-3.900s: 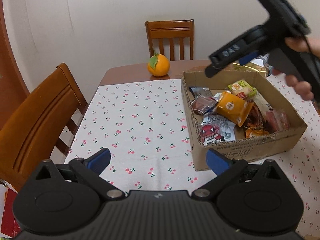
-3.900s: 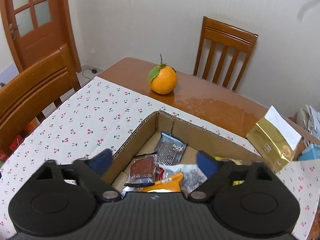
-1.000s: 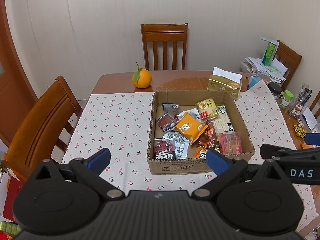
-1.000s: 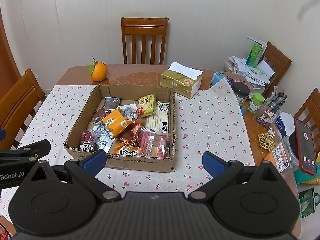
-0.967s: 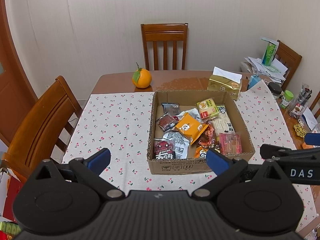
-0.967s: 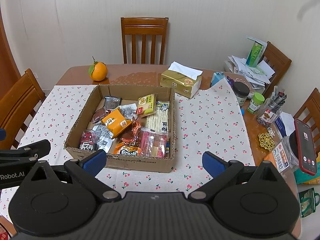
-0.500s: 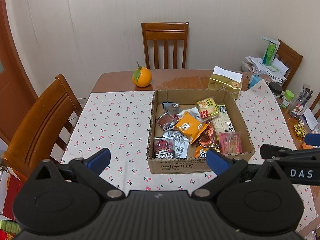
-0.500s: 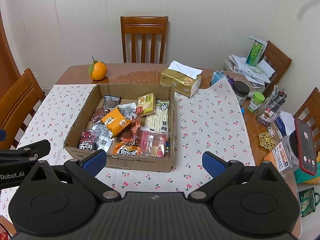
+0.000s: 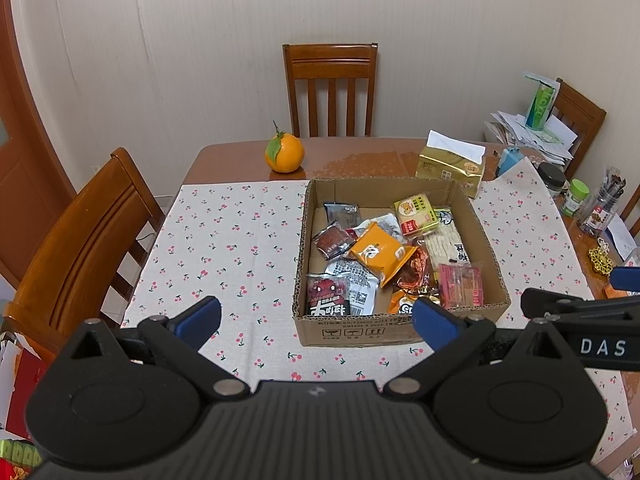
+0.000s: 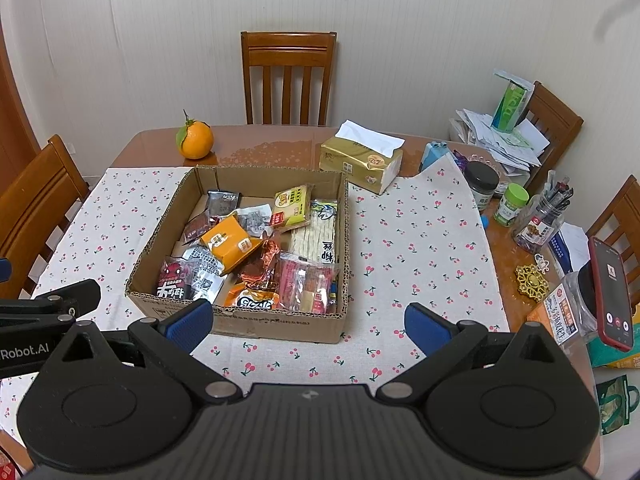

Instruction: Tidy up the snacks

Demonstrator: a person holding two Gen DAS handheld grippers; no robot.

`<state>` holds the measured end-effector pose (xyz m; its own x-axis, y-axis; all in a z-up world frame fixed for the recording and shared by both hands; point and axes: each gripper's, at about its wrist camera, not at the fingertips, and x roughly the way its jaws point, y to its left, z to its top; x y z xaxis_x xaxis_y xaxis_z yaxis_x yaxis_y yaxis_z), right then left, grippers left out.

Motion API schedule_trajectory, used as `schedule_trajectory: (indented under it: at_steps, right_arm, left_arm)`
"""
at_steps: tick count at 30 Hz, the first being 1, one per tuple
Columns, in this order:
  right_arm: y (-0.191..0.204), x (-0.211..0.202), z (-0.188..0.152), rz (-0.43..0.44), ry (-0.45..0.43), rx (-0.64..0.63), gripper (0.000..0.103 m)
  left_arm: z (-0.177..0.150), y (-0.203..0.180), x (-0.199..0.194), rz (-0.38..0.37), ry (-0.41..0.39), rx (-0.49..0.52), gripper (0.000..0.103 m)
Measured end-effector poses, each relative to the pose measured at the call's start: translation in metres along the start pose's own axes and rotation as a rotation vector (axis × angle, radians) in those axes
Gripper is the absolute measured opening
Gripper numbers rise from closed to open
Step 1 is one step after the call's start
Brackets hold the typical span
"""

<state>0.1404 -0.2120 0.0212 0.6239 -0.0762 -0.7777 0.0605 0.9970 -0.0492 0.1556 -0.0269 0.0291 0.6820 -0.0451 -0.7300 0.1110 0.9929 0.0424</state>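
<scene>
Left gripper (image 9: 316, 320): your jaws are spread wide, holding nothing, above the table's near edge.
Right gripper (image 10: 308, 322): yours is also spread, empty, beside the left.
Snack packets (image 10: 230, 242): all lie jumbled inside the cardboard box (image 10: 276, 326).
Cardboard box: sits on the cherry-print tablecloth (image 9: 224, 240).
Orange (image 9: 284, 153): on bare wood beyond the cloth.

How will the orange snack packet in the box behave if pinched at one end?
The orange snack packet looks puffed and glossy, so it is probably light and may slip between the pads. It lies tilted on other wrappers in the cardboard box, so it will likely sag and drag its neighbours rather than lift cleanly.
</scene>
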Motion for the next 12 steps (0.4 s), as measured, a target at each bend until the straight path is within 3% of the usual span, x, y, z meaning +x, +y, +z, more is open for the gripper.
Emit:
schedule_trajectory:
  at_steps: [12]
  right_arm:
    - [-0.0019, 0.0004, -0.0004, 0.001, 0.001, -0.001, 0.103]
  left_arm:
    - [-0.0001, -0.0001, -0.0003, 0.000, 0.003, -0.002, 0.101]
